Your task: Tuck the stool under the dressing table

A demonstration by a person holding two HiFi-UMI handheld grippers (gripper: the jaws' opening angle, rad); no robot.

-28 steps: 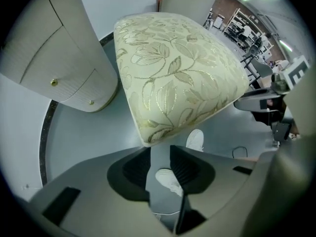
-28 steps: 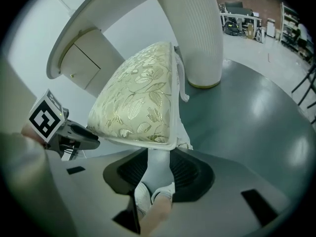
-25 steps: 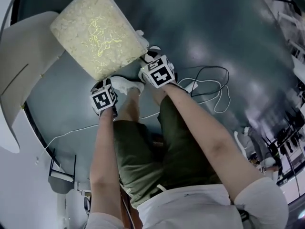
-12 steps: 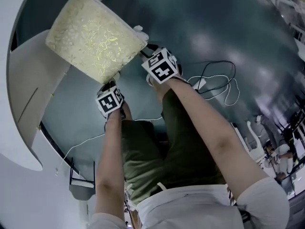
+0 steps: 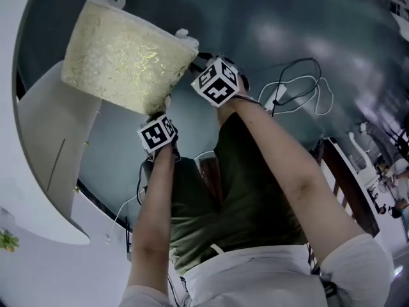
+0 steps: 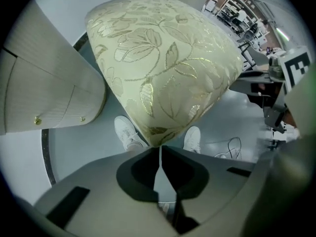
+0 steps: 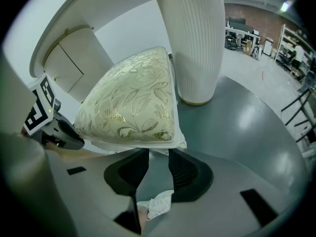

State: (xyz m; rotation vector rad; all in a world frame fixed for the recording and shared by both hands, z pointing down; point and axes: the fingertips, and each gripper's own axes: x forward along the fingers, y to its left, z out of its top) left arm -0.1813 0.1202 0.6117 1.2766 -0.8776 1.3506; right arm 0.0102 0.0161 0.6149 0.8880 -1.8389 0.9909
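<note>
Stool [image 5: 121,53] sits just ahead of both tools, beside dressing table [image 5: 54,152], not yet under. Left gripper [image 6: 159,149] jaws just closed, pinching near corner. Right gripper [image 7: 154,152] clamps stool edge. Push-in remains.

Lab or workshop hall: red-brown brick wall [image 7: 256,13], metal shelving racks [image 7: 291,51], monitor-topped desks [image 7: 239,33], far beyond the right tongs [image 7: 157,154].

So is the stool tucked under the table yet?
Not yet. Done: the stool is up by the dressing table. In hand: the left gripper has just been closing its jaws on a cushion corner; the right gripper holds another. Left: sliding it under.
</note>
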